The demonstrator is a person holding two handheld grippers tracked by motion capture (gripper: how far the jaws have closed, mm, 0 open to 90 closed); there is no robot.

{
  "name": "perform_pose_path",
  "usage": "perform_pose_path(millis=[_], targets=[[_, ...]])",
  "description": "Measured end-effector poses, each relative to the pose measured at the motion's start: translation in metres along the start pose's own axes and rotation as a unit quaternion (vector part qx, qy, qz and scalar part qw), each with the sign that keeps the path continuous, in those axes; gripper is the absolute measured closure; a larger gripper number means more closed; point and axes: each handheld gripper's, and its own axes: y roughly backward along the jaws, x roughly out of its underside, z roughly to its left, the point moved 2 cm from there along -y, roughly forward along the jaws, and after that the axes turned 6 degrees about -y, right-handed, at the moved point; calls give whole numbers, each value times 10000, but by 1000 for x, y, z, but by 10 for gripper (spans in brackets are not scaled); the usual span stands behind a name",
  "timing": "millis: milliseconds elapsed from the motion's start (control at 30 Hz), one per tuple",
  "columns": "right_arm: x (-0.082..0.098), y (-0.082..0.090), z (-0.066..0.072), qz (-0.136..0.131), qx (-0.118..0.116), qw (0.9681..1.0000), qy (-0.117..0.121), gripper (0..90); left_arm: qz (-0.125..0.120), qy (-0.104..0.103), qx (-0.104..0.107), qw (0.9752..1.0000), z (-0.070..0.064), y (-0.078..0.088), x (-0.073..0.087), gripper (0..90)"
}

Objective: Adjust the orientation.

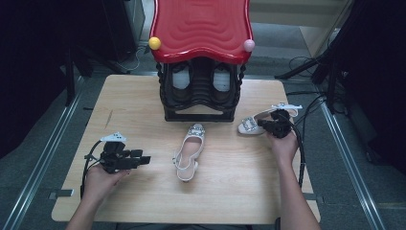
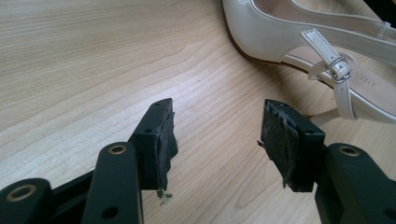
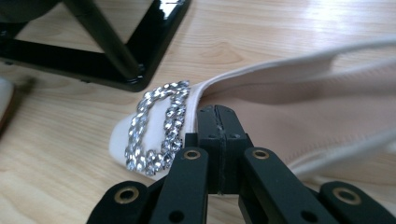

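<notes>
The right gripper view shows the right claw pressed fully together, its two black jaws meeting flat against each other at the rim of a pale shoe. Whether a thin edge of the rim is pinched between the pads cannot be told from these pictures; the jaws sit at the opening just behind the jewelled buckle, a firm edge that is judged to give a safer hold than the glossy toe. Beyond the toe, the black foot of the shoe rack is seen close by, so the shoe is probably being handled there in order to be put onto, or taken from, the rack.

In the high view this shoe lies at the right of the counter, near the rack's base, with the right claw over its heel end.

The left claw is held wide apart with nothing between its pads, low over the bare wood. It is pointed toward the second shoe, whose buckled strap lies just beyond the jaws. That shoe lies at the middle of the counter, toe toward the rack, well apart from the left claw, which appears to be kept ready for it. More footwear is stored under the rack's red top.
</notes>
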Motion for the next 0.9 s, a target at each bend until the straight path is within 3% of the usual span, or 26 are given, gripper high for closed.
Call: perform_pose_path(millis=[133, 267, 333, 467, 567, 700, 900], targets=[[0, -1, 8, 56, 3, 10000, 76, 900, 10, -3, 5, 10000, 1, 0, 0, 444], [2, -3, 13, 102, -145, 9998, 55, 900, 7, -8, -10, 10000, 2, 0, 0, 444], [2, -2, 18, 116, -39, 9998, 136, 900, 7, 14, 4, 10000, 1, -1, -1, 444], [3, -4, 22, 154, -125, 9996, 182, 900, 36, -3, 11, 10000, 1, -3, -1, 444], [0, 1, 19, 73, -263, 9996, 55, 900, 57, -24, 26, 10000, 1, -3, -1, 443], [-12, 20, 9, -244, -48, 9996, 90, 900, 67, -34, 23, 10000, 1, -4, -1, 444], [-24, 41, -17, -540, 5, 9983, -208, 900, 82, -47, 34, 9999, 0, -4, -1, 443]])
